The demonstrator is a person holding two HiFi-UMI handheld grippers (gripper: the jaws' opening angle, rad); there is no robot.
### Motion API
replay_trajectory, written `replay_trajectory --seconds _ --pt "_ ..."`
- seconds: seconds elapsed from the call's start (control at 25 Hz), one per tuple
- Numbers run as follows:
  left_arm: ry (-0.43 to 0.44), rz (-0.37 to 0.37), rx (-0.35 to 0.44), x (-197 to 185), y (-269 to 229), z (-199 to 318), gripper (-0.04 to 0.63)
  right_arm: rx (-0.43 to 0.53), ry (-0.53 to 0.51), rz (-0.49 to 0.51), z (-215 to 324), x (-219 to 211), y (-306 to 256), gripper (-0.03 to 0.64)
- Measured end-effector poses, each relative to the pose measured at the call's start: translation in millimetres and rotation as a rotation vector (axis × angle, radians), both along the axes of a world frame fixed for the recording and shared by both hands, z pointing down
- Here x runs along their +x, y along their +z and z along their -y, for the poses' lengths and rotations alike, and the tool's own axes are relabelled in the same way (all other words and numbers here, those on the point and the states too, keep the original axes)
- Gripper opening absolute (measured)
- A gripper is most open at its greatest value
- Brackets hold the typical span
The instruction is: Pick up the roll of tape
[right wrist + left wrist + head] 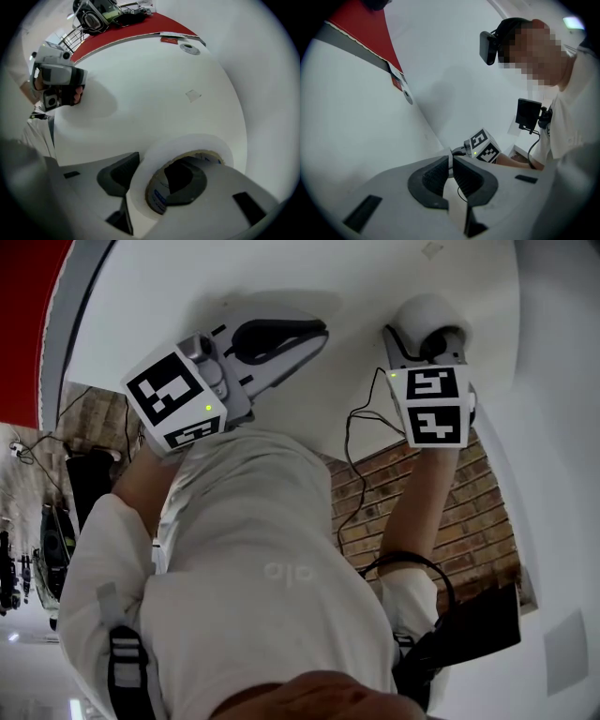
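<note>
The roll of tape is white with a brown card core and lies flat on the round white table. My right gripper points down onto it. One finger sits inside the core, the other against the outer wall, and the roll's wall is pinched between the pads. In the head view the roll shows just past the right gripper. My left gripper hovers level over the table to the left, apart from the roll. Its jaws are shut with nothing between them.
A small clear sticker lies on the table beyond the roll. Past the table's far rim is a red surface with cables and gear. Below the near rim are a brick-pattern floor and a hanging cable.
</note>
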State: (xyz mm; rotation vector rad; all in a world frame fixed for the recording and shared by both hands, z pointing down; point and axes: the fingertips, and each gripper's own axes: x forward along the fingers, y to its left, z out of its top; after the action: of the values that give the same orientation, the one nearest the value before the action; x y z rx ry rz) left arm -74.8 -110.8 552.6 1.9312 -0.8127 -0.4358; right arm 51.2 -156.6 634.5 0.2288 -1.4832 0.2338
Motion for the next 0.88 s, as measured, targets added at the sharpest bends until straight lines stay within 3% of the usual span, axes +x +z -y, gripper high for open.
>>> replay_trajectory --seconds 0.44,0.88 --pt "0.017 -0.028 0.004 2.1 -0.9 0.0 0.011 -0.067 0.025 -0.007 -0.2 -2.6 0.8 0.17" --pt "0.034 0.028 0.002 2.8 -0.4 1.1 0.011 -0.088 0.05 0.046 -4.7 2.1 -3.2 0.135"
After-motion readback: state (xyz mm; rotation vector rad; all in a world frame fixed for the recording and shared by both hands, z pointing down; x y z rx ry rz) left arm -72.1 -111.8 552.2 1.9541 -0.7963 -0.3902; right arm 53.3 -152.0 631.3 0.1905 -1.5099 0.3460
